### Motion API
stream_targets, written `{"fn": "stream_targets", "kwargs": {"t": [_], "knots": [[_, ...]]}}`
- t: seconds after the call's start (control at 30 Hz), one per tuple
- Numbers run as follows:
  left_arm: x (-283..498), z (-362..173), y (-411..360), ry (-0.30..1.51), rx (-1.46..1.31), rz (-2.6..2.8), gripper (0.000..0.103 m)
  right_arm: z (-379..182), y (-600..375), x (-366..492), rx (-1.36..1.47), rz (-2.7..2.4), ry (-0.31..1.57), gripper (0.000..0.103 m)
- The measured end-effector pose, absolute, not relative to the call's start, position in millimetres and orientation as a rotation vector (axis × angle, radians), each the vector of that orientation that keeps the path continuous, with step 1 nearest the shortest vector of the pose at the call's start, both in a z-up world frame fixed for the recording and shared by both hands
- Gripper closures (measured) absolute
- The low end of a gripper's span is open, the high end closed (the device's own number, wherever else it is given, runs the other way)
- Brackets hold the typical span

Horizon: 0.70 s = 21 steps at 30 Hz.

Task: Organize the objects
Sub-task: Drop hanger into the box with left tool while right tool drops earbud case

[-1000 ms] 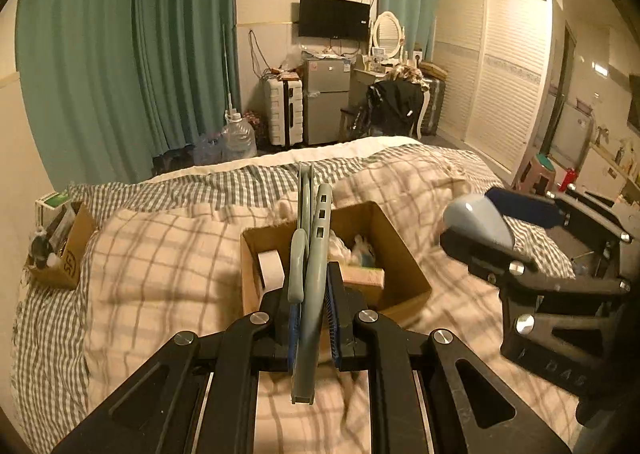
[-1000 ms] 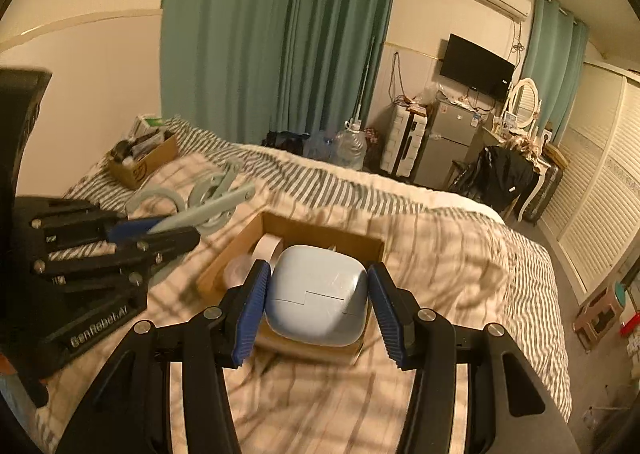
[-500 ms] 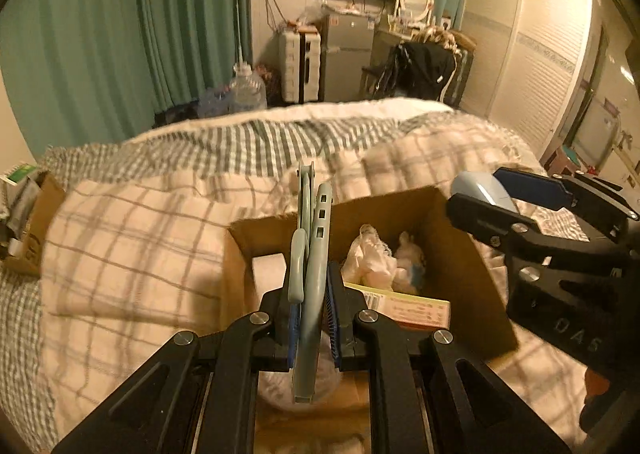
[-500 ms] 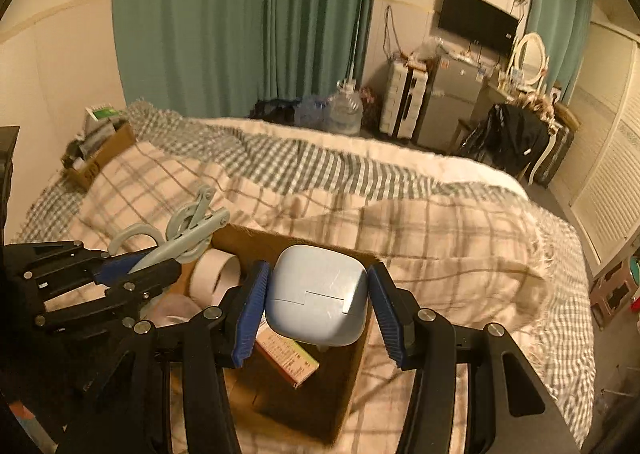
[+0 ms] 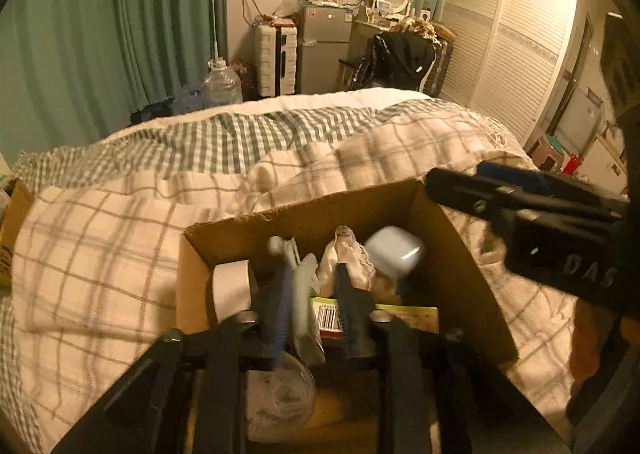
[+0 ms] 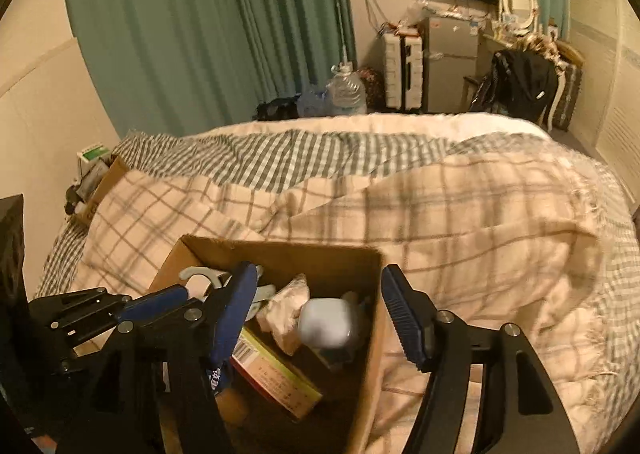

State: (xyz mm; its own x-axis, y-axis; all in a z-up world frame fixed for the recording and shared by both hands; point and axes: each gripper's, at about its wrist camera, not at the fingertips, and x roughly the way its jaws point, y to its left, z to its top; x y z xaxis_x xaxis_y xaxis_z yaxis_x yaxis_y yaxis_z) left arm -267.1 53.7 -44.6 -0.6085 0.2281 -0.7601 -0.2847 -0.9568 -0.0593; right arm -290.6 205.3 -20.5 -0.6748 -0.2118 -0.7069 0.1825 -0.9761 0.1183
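Note:
An open cardboard box [image 5: 304,214] [image 6: 280,250] sits on the bed. My right gripper [image 6: 316,286] is open above it; the pale blue rounded case [image 6: 325,324] [image 5: 394,256] is loose and blurred inside the box below its fingers. My left gripper [image 5: 312,286] is open over the box; the grey-green scissors [image 5: 300,282] [image 6: 200,276] lie tilted between its fingers, apparently free. The box also holds a white tape roll [image 5: 230,290], crumpled white cloth [image 5: 348,258] and a flat printed packet [image 6: 276,374].
A checked quilt [image 6: 440,206] covers the bed around the box. A small cardboard box [image 6: 100,182] with clutter stands at the bed's far left corner. Green curtains, a water jug [image 6: 346,88], a fridge and a chair stand beyond the bed.
Both grippers moved down over the box and opened. The blue case dropped out of the right gripper into the box. The scissors came loose from the left gripper and tilted into the box.

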Motion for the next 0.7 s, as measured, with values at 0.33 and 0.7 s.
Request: {"fn": "stream_targets", "kwargs": {"t": [0.33, 0.7], "knots": [[-193, 43, 37, 0.077, -1.042, 2.73, 0.009, 70, 204, -197, 0.97, -2.838, 0.139, 0.03], [-102, 131, 9, 0.043, -0.744, 2.873, 0.0, 164, 198, -78, 0.692, -2.966, 0.193, 0.01]]}}
